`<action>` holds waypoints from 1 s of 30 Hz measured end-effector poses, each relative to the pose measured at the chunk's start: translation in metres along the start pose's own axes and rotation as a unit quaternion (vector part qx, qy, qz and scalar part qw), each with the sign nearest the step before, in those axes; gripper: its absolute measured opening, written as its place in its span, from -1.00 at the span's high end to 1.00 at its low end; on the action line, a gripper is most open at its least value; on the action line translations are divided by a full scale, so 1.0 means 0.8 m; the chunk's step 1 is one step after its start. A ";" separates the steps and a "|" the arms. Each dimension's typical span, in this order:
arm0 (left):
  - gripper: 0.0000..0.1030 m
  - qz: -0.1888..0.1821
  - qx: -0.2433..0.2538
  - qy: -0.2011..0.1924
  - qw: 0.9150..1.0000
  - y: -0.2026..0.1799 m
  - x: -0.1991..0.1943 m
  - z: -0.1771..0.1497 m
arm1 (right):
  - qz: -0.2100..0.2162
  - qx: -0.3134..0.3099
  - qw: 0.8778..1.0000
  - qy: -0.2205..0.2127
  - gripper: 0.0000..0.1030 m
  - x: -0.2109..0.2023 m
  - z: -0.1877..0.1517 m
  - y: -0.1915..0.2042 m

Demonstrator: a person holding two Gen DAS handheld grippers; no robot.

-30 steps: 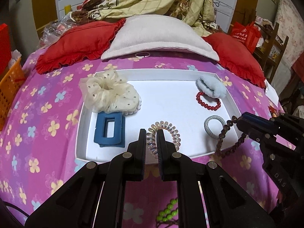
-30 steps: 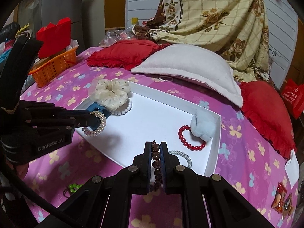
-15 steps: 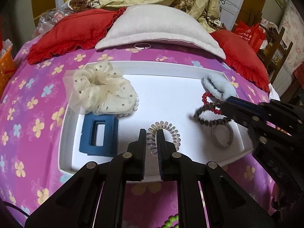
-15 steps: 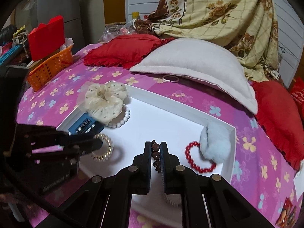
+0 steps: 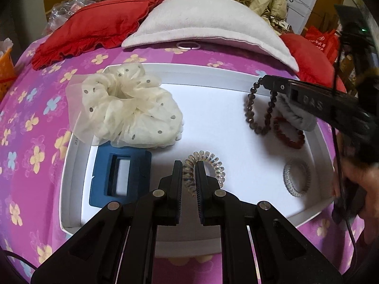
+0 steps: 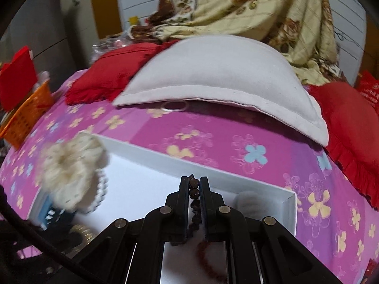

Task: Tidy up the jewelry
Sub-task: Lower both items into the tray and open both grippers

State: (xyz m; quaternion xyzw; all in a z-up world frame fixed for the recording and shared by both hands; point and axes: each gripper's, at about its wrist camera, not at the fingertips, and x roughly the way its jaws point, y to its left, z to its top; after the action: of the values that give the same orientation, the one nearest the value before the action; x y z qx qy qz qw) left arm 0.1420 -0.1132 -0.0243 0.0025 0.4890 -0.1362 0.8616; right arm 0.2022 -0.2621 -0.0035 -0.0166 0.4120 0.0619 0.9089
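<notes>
A white tray (image 5: 71,165) lies on the pink flowered bedspread. My left gripper (image 5: 188,165) is shut on a clear spiral hair tie (image 5: 213,163), low over the tray's near middle. My right gripper (image 6: 194,181) is shut on a brown bead bracelet (image 6: 194,192); in the left wrist view the brown bead bracelet (image 5: 251,111) hangs from the right gripper (image 5: 266,81) above the tray's far right. In the tray lie a cream dotted scrunchie (image 5: 123,106), a blue claw clip (image 5: 120,177), a red bead bracelet (image 5: 289,135), a pale fluffy tie (image 5: 296,118) and a grey elastic (image 5: 297,177).
A white pillow (image 5: 208,23) and red cushions (image 5: 99,26) lie behind the tray, with a white ring (image 5: 188,45) at the pillow's edge. An orange basket (image 6: 26,116) stands at the left. A person's hand (image 5: 355,179) holds the right gripper at the tray's right edge.
My right gripper swung with the brown bracelet from the tray's near right corner over to its far right. My left gripper came closer and lower over the tray with the spiral tie.
</notes>
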 end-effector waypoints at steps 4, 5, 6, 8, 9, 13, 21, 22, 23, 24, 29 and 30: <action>0.81 0.009 0.003 0.000 1.000 0.000 0.006 0.000 | -0.001 0.002 1.000 0.019 0.85 0.023 0.004 -0.004; 0.81 0.011 0.002 -0.001 1.000 -0.001 0.007 0.000 | -0.002 0.004 1.000 0.019 0.85 0.024 0.004 -0.005; 0.75 0.014 0.003 -0.001 1.000 -0.001 0.008 0.000 | -0.003 0.006 1.000 0.020 0.85 0.026 0.005 -0.006; 0.55 0.020 0.006 -0.001 1.000 -0.002 0.010 0.000 | -0.003 0.008 1.000 0.030 0.76 0.030 0.003 -0.008; 0.34 0.021 0.009 -0.003 1.000 -0.003 0.010 0.000 | -0.004 0.012 0.999 0.036 0.69 0.031 0.002 -0.010; -0.06 0.014 0.005 -0.013 1.000 -0.003 0.006 0.000 | 0.010 0.044 0.999 0.029 0.35 0.018 -0.004 -0.021; -0.09 0.021 0.008 -0.030 0.999 -0.008 -0.010 -0.004 | 0.012 0.009 1.000 0.023 0.34 -0.017 -0.028 0.003; -0.09 0.023 0.006 -0.031 0.999 -0.008 -0.013 -0.005 | 0.013 0.009 1.000 0.021 0.34 -0.021 -0.031 0.003; -0.09 0.024 0.004 -0.032 0.999 -0.008 -0.016 -0.006 | 0.015 0.012 1.000 0.020 0.33 -0.026 -0.034 0.004; -0.09 0.024 0.002 -0.033 0.999 -0.008 -0.018 -0.007 | 0.017 0.017 1.000 0.016 0.33 -0.035 -0.039 0.005; -0.09 0.038 -0.002 -0.045 0.998 -0.004 -0.038 -0.016 | 0.014 0.020 1.000 0.007 0.19 -0.069 -0.062 0.012; -0.09 0.041 -0.001 -0.049 0.998 -0.005 -0.043 -0.019 | 0.013 0.016 1.000 0.006 0.19 -0.078 -0.068 0.015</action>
State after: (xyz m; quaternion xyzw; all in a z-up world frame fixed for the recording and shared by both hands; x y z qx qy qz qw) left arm 0.1119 -0.1067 -0.0026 0.0145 0.4457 -0.1001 0.8895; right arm 0.1195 -0.2605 0.0076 0.0027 0.4182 0.0675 0.9058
